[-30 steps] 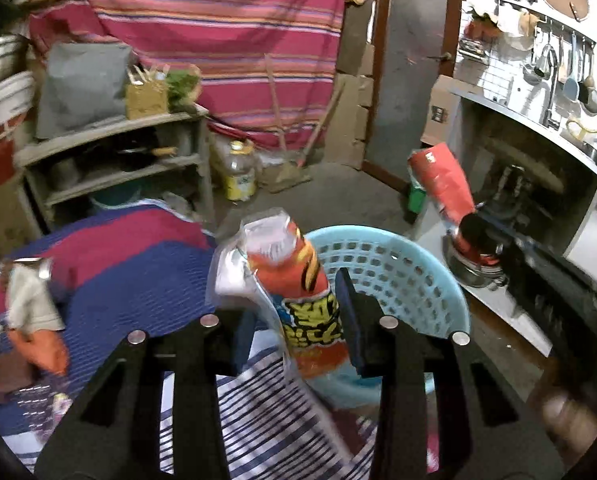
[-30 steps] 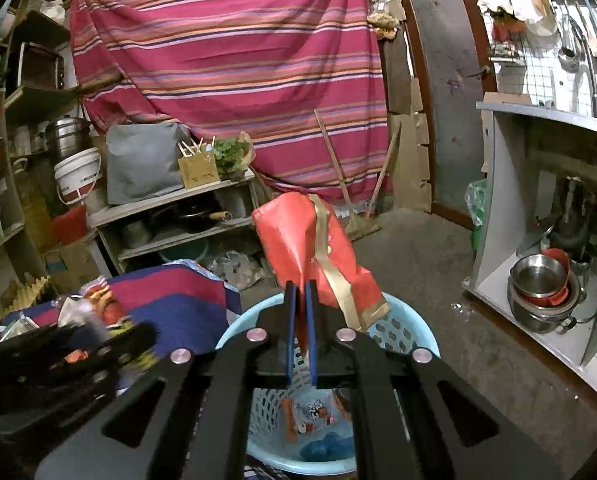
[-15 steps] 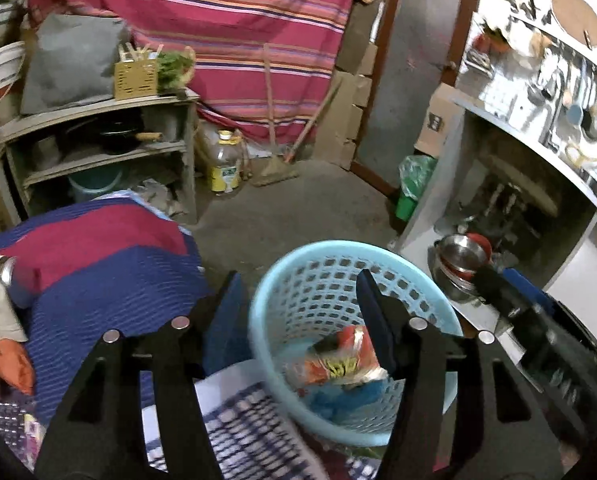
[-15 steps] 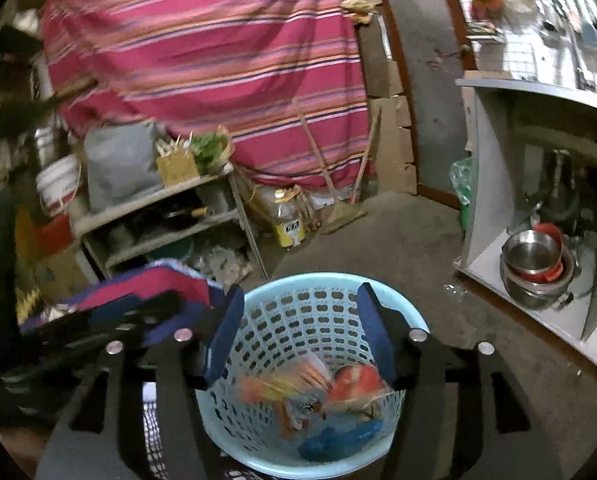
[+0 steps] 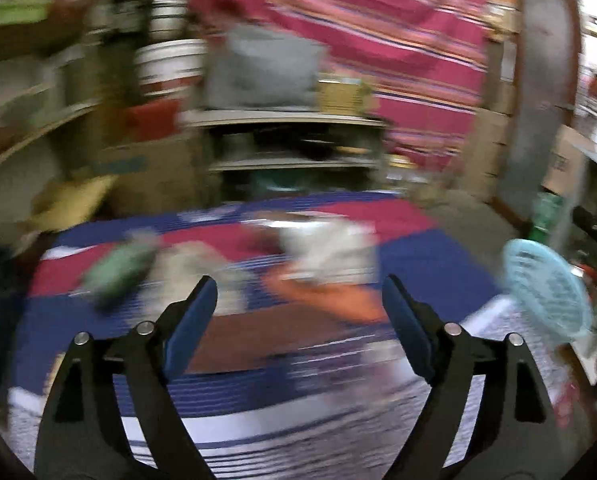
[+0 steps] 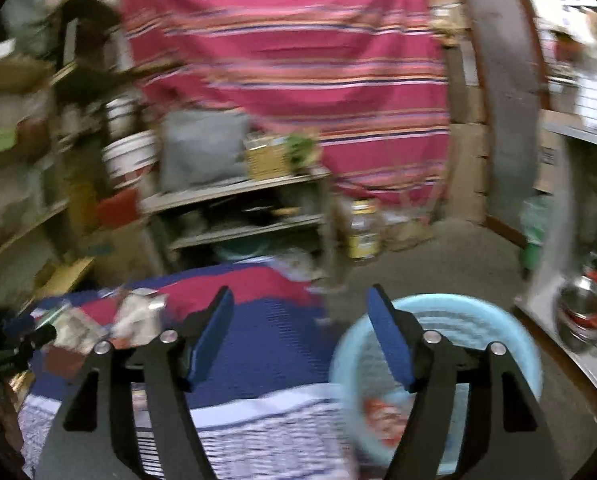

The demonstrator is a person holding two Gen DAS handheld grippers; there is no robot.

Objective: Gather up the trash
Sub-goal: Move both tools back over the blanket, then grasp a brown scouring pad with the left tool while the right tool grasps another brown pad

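Note:
Both views are motion-blurred. My left gripper (image 5: 300,312) is open and empty above the striped blue and red cloth (image 5: 410,252), facing a white and orange wrapper (image 5: 326,264) and a green wrapper (image 5: 118,268). The light blue basket (image 5: 546,288) sits at the far right. My right gripper (image 6: 298,332) is open and empty above the cloth (image 6: 266,320), left of the basket (image 6: 518,344), which holds an orange wrapper (image 6: 382,416). Several wrappers (image 6: 134,316) lie at left, near the other gripper (image 6: 10,352).
A wooden shelf unit (image 6: 238,208) with a grey cushion (image 6: 202,152) stands behind the cloth, before a striped red curtain (image 6: 298,60). A bottle (image 6: 362,232) stands on the concrete floor. Steel bowls (image 6: 586,316) sit in a white cabinet at right.
Both grippers opened and dropped their wrappers into the basket a moment ago. Both have now swung left, away from the basket and over the cloth; the left one now faces the loose wrappers.

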